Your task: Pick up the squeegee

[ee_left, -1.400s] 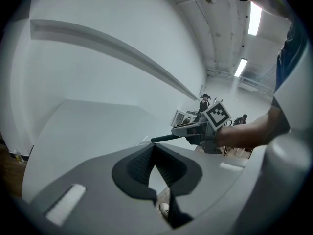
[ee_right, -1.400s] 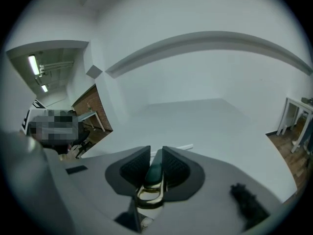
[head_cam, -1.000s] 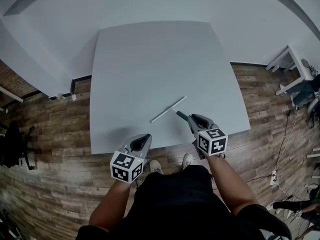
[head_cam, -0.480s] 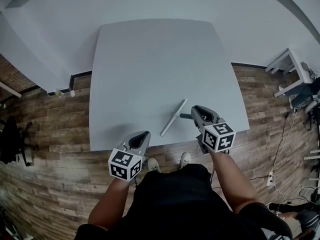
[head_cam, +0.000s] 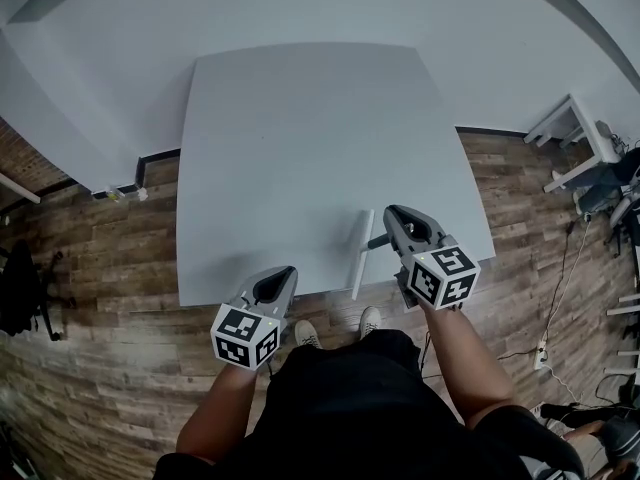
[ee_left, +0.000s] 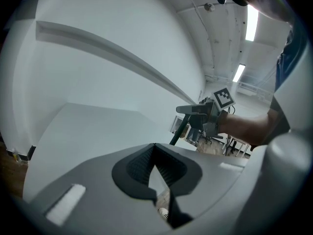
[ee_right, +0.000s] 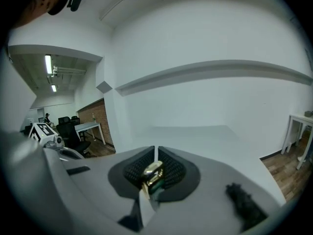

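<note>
Right gripper (head_cam: 390, 225) jaws closing on the squeegee (head_cam: 361, 258) above the near edge of the table (head_cam: 300, 118); left gripper (head_cam: 287, 272) jaws together.

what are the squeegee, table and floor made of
The squeegee has a pale, thin blade bar, probably metal or plastic, and a dark green handle with a glossy end, likely plastic. The table is smooth matte pale grey, perhaps laminate. The floor shows brown grained planks, wood or laminate.

Bright even indoor light; ceiling strip lamps (ee_left: 252, 22) glare; fisheye edges dark, warped.
</note>
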